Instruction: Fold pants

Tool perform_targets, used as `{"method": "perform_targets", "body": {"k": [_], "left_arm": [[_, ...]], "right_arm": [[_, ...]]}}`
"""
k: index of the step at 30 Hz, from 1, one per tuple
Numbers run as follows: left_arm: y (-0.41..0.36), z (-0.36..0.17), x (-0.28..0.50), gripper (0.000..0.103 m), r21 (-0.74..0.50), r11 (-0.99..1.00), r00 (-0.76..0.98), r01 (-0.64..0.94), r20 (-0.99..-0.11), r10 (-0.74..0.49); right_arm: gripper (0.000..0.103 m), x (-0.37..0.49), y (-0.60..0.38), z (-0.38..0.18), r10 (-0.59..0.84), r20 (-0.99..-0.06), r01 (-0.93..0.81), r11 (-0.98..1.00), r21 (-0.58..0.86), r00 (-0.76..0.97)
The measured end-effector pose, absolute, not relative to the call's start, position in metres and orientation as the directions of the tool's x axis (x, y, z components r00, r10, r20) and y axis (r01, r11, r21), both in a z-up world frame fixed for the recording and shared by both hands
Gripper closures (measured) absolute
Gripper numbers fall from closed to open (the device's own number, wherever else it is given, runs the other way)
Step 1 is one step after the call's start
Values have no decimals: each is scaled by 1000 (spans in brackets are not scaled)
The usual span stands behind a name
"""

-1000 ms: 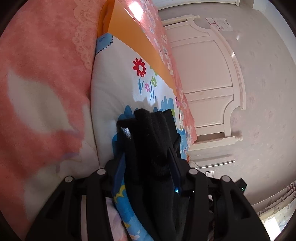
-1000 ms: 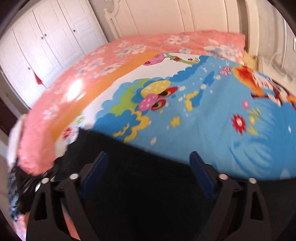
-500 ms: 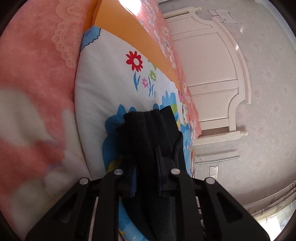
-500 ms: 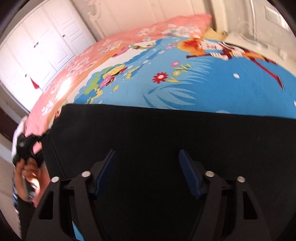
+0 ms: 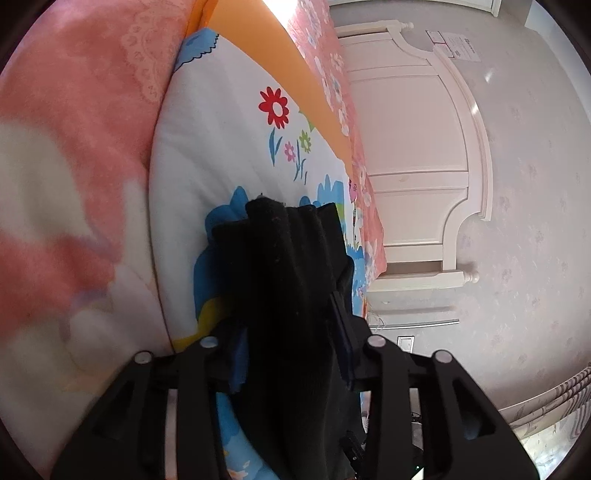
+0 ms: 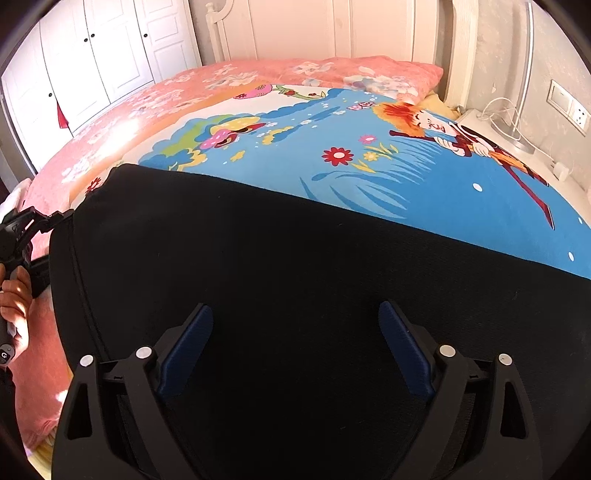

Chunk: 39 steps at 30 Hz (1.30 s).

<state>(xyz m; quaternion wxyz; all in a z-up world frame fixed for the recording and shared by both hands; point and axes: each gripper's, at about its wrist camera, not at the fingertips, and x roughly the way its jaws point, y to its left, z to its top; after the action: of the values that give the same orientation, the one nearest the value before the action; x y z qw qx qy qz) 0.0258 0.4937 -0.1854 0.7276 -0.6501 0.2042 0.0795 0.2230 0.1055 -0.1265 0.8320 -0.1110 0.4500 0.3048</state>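
Observation:
The black pants (image 6: 258, 258) lie spread flat across the near part of the cartoon-print bedspread (image 6: 388, 173). My right gripper (image 6: 295, 343) hovers open over the pants, its blue pads wide apart with nothing between them. My left gripper (image 5: 291, 332) is shut on a bunched end of the pants (image 5: 288, 266), which stick out past its fingertips over the bedspread (image 5: 221, 147). In the right wrist view the left gripper (image 6: 26, 236) and the hand holding it sit at the pants' left edge.
A pink blanket (image 5: 66, 147) lies beside the bedspread. A white headboard (image 6: 332, 29) and pink pillows (image 6: 351, 70) are at the far end. A wardrobe (image 6: 92, 55) stands far left. A bedside table with cables (image 6: 509, 122) is on the right.
The left gripper closed on the pants' end and holds it. The right gripper drew back and swung right, so the pants now spread across its whole lower view.

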Motion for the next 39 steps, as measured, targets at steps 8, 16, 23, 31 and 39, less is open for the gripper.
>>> {"method": "perform_targets", "body": {"k": [8,16,23,31,39], "left_arm": [[460,-110,27,82,-777,494,880,-390,-472,-48],[431,-64,28,82,-666,640,867,-384,-499,0],[404,-31,29,89,-594,721,872,-357,-489,29],[377,-14,44,90,-502,794,860,-343,-508,50],[331,8,51,90,-323,890,842,-321,-527,113]], "right_arm": [[31,180,127,-93,452,-743,-642,766,41,493],[37,155,156,-114,425,-800,-712,703,-3,423],[25,158,154,-125,391,-816,-692,722,-16,426],[15,167,141,-117,388,-817,-656,754,15,427],[15,201,86,-110,215,-801,-454,888,-78,558]]}}
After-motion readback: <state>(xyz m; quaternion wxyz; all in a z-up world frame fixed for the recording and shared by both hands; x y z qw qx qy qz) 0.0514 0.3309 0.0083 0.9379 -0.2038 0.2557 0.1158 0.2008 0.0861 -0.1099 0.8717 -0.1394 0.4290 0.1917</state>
